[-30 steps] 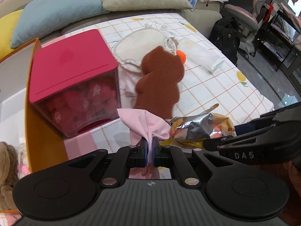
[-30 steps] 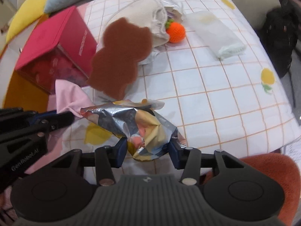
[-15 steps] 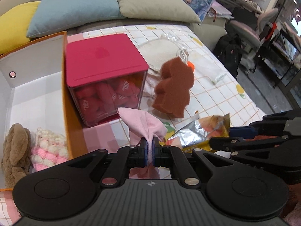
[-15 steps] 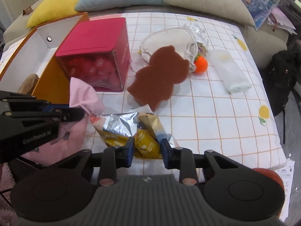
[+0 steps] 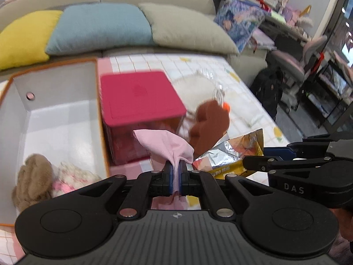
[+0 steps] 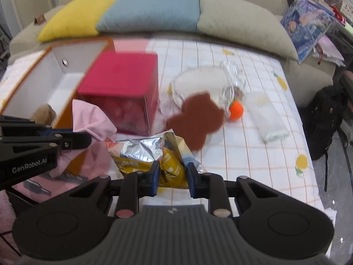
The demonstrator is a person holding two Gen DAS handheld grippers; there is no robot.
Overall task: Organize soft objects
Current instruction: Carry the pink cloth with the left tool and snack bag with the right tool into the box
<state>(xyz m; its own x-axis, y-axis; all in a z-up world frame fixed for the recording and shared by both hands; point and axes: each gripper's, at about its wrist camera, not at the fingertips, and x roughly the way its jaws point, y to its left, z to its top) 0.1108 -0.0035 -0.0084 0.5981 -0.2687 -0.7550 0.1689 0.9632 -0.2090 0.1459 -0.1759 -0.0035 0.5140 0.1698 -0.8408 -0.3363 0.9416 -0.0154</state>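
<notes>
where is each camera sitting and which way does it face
Left wrist: on the left tongs, looking down-forward at the pink cloth they pinch, the orange box and the sofa; the right tongs show at right.
Right wrist: on the right tongs, closing on the foil snack bag, facing the checked cover; the left tongs show at left.
Shared: the red box, brown bear shape, cushions.

Cloth (image 5: pixel 167 142): pale pink. Snack bag (image 6: pixel 154 154): silver foil and yellow. Box lid (image 5: pixel 139 98): crimson. Open carton (image 5: pixel 57 119): orange outside, white inside. Bear-shaped pad (image 6: pixel 196 119): brown. Ball (image 6: pixel 236 110): orange. Bed cover (image 6: pixel 253 154): white, orange grid, yellow fruit prints. Cushions: yellow (image 6: pixel 75 15), blue (image 6: pixel 152 11), grey-beige (image 6: pixel 240 22).
</notes>
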